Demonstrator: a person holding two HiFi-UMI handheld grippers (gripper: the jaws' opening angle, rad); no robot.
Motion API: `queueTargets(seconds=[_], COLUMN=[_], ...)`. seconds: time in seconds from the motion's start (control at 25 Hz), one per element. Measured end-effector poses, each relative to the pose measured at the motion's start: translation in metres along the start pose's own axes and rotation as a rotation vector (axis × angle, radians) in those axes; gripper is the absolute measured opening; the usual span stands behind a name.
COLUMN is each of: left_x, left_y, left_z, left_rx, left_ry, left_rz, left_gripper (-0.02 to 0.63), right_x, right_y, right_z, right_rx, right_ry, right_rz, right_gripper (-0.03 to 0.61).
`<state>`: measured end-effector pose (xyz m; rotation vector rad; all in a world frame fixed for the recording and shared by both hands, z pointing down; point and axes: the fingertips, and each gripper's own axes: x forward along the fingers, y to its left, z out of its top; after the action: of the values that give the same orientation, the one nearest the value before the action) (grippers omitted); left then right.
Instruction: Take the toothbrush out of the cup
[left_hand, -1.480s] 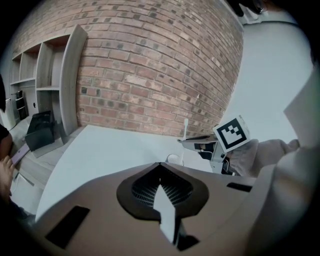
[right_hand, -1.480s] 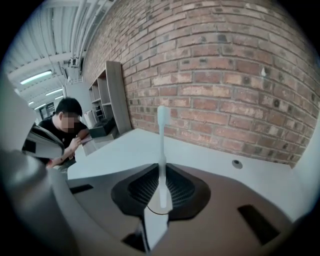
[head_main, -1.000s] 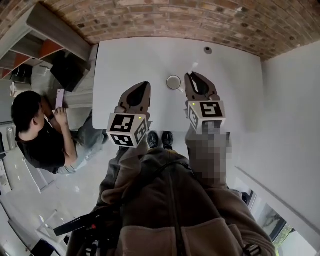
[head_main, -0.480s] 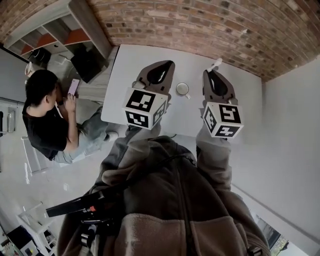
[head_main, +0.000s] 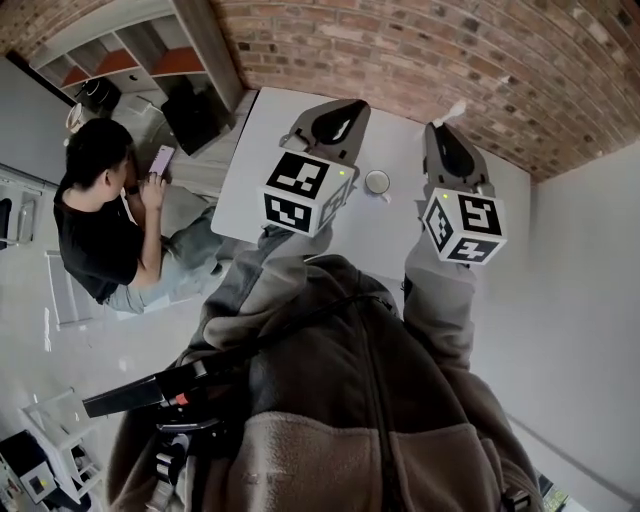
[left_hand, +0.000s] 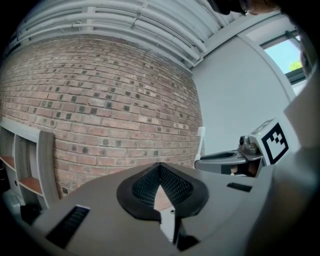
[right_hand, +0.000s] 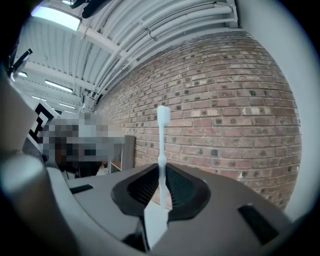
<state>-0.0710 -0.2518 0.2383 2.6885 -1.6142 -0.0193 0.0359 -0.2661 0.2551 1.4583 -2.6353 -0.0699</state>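
Observation:
In the head view the white cup (head_main: 377, 182) stands upright on the white table (head_main: 255, 170), between my two raised grippers. My right gripper (head_main: 440, 135) is shut on the white toothbrush (head_main: 455, 110), whose head pokes out past the jaw tips, well clear of the cup. In the right gripper view the toothbrush (right_hand: 162, 150) stands upright between the closed jaws of the right gripper (right_hand: 161, 187), against the brick wall. My left gripper (head_main: 340, 115) is shut with nothing in it; the left gripper (left_hand: 160, 172) points at the wall, and the toothbrush (left_hand: 201, 142) shows to its right.
A person (head_main: 100, 220) sits left of the table holding a phone. Shelves (head_main: 130, 55) stand at the back left. A brick wall (head_main: 450, 50) runs behind the table and a plain white wall (head_main: 590, 260) closes the right side.
Both grippers have risen from the table toward the head camera and tilted up at the wall. The right one carried the toothbrush up and away from the cup.

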Motion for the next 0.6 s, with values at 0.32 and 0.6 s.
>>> queueTargets(seconds=[0.32,0.6], left_x=[0.003,0.012], left_y=[0.013,0.035], left_z=[0.005,-0.003], left_rx=[0.015,0.006], left_ry=[-0.007,-0.005], left_rz=[0.017,0.012], left_gripper=[0.003,0.003], right_x=[0.009,0.031], right_y=[-0.002,0.000], right_z=[0.007,0.002], right_rx=[-0.001,-0.007], right_ry=[-0.017,-0.004], right_rz=[0.005,-0.005], right_gripper=[0.048,0.048])
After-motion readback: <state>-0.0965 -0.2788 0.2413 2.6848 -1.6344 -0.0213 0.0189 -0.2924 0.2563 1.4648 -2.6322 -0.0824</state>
